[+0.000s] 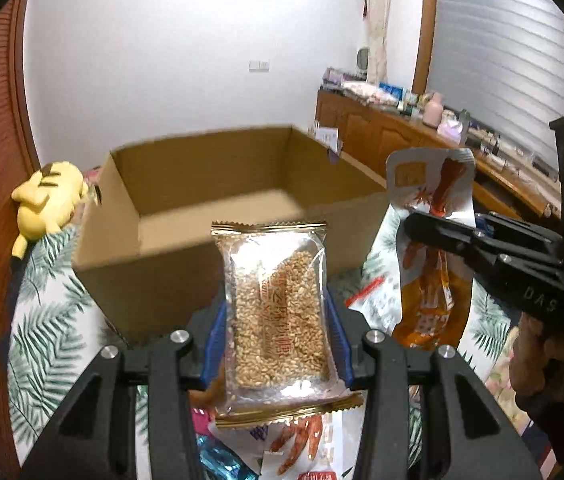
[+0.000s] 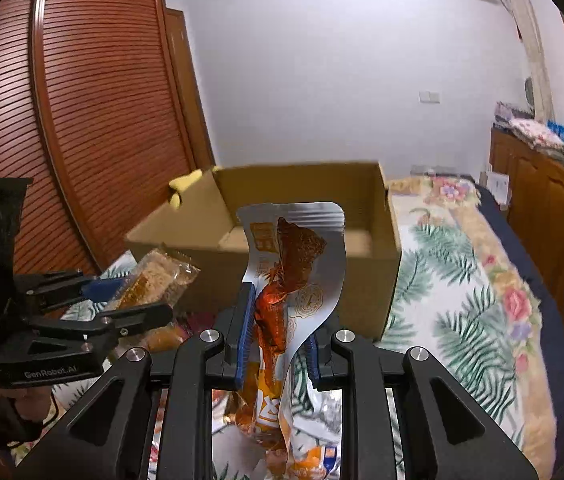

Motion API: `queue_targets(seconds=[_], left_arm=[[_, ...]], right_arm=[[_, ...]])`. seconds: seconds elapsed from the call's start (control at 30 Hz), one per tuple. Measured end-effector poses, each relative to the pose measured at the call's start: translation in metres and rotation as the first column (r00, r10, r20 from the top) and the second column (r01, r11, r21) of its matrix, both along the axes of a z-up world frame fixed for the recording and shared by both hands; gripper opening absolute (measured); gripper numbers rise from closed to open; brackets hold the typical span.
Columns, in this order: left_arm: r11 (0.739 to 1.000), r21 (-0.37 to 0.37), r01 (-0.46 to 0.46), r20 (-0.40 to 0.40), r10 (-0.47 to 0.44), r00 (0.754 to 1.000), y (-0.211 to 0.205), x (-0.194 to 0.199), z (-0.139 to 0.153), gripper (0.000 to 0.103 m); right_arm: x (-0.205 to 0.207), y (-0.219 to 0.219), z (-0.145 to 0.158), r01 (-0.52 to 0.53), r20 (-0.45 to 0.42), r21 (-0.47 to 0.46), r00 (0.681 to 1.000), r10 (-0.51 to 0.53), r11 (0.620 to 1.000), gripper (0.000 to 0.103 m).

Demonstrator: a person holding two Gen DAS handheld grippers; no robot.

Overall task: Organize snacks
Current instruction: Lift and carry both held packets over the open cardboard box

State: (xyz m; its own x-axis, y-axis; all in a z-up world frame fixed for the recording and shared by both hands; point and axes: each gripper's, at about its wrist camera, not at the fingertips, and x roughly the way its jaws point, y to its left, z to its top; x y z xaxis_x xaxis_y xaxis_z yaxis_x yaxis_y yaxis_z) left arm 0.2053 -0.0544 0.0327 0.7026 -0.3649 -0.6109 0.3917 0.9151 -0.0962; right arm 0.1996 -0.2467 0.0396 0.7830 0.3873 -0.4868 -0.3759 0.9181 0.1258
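- The left wrist view alone shows a yellow plush toy (image 1: 48, 200) lying at the bed's left edge, just beside the near left corner of the cardboard box (image 1: 210, 216); in the right wrist view only a yellow scrap of it peeks past the box's left wall.
- The left wrist view also shows loose snack packets (image 1: 297, 444) on the bed below the left gripper (image 1: 278, 320), among them one printed with red sausages.
- The right wrist view alone shows the wide stretch of leaf-and-flower bedspread (image 2: 461, 300) to the right of the box, reaching to the bed's right edge, and the slatted wooden wardrobe door (image 2: 94, 112) at the left.
- Both views show a wooden cabinet (image 2: 541, 208) along the right wall, its top crowded with small items too small to tell apart.
- The left gripper's jaws are drawn in on a clear sesame bar packet (image 1: 278, 308), blue pads against its two long sides; the packet stands upright, in the air in front of the box's near wall.
- The right gripper (image 2: 278, 320) has its jaws closed nearly together, pinching a silver-and-orange snack pouch (image 2: 289, 264) at mid-height; the pouch's top curls up in front of the box, its lower end hangs below the jaws.
- The box stands open-topped on the bed; what shows of its inside is bare cardboard.
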Motion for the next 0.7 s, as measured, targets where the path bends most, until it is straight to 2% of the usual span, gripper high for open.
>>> queue_targets(seconds=[0.3,0.53,0.7], left_arm=[[1.000,-0.018,-0.012,0.080,0.013,0.997,0.013,0.043,0.047,0.043],[0.999,-0.024,-0.046,0.086,0.047,0.995,0.035,0.086,0.059,0.043],[0.998,-0.025,-0.065,0.081,0.067,0.994,0.046,0.109,0.057,0.043]], right_arm=[[0.027,0.009,0.055,-0.026,0.102,-0.024,0.994,0.028,0.999,0.020],[0.061,0.026,0.082,-0.044,0.166,-0.051,0.985,0.052,0.998,0.020],[0.081,0.036,0.089,-0.050,0.186,-0.069,0.981,0.062,0.996,0.020]])
